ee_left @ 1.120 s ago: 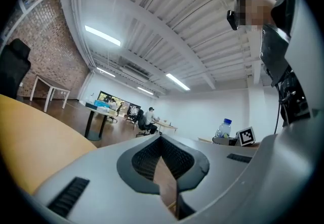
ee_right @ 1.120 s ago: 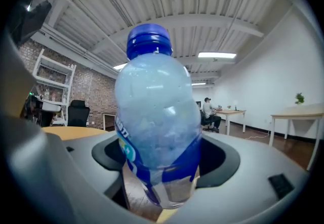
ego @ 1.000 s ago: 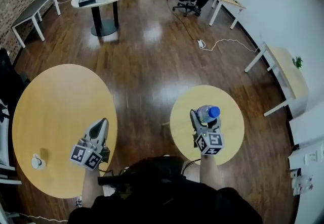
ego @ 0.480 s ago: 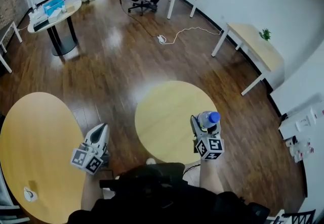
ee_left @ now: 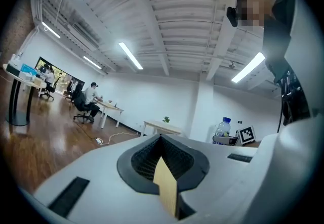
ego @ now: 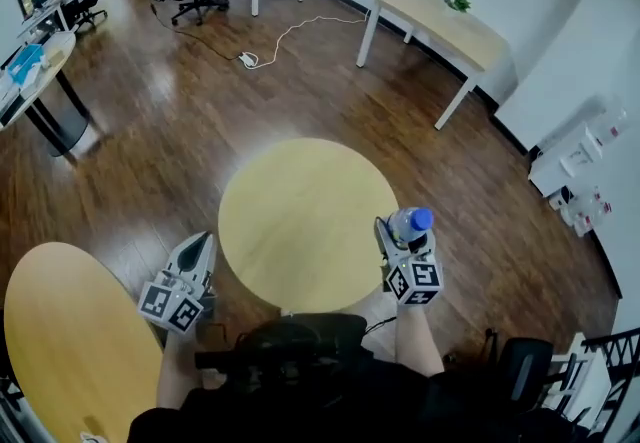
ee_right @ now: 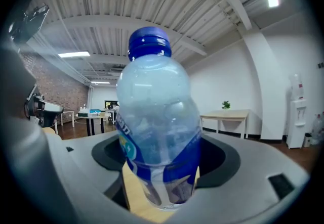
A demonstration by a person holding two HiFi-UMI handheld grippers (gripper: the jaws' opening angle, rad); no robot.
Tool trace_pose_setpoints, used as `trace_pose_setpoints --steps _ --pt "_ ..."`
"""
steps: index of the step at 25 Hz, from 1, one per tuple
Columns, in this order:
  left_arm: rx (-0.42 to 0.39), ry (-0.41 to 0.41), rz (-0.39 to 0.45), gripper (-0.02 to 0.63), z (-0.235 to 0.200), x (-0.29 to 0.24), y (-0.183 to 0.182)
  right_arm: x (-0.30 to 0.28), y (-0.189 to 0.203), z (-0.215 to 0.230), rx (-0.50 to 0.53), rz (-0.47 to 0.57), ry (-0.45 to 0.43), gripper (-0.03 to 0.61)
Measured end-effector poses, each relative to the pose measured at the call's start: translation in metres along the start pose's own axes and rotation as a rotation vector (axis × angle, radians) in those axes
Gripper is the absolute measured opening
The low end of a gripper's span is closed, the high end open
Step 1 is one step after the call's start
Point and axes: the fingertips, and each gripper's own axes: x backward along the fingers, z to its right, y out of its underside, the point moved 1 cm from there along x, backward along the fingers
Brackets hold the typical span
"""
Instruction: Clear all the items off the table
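Observation:
A clear water bottle (ee_right: 157, 122) with a blue cap and blue label stands upright between the jaws of my right gripper (ee_right: 161, 187), which is shut on it. In the head view the water bottle (ego: 409, 223) sits in the right gripper (ego: 400, 236) over the right edge of the small round yellow table (ego: 300, 221). My left gripper (ego: 198, 253) hangs over the floor left of that table, jaws shut with nothing in them. The left gripper (ee_left: 164, 167) points level across the room, and the water bottle (ee_left: 223, 128) shows far off.
A larger round yellow table (ego: 70, 331) lies at the lower left. A rectangular desk (ego: 440, 26) with a small plant (ego: 458, 0) stands by the far wall. A white power strip and cable (ego: 250, 57) lie on the wood floor. People sit at desks far back.
The view has swung right: the small round table moved from the right toward the centre, the large table slid off to the lower left. Both grippers kept their place in view; the bottle stays held.

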Motion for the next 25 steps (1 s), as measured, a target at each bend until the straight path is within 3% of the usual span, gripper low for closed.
trace_pose_setpoints --steps 6,20,25 --pt "0.022 0.025 -0.068 0.000 0.003 -0.034 0.024 -0.007 0.025 0.022 -0.029 -0.052 0.024 0.387" --pt "0.122 -0.097 -0.239 0.000 -0.026 -0.080 0.099 -0.074 0.105 0.025 -0.055 -0.170 -0.049 0.387" --pt "0.113 -0.066 -0.303 0.000 -0.019 -0.098 0.116 -0.097 0.134 0.029 -0.064 -0.201 -0.063 0.387"
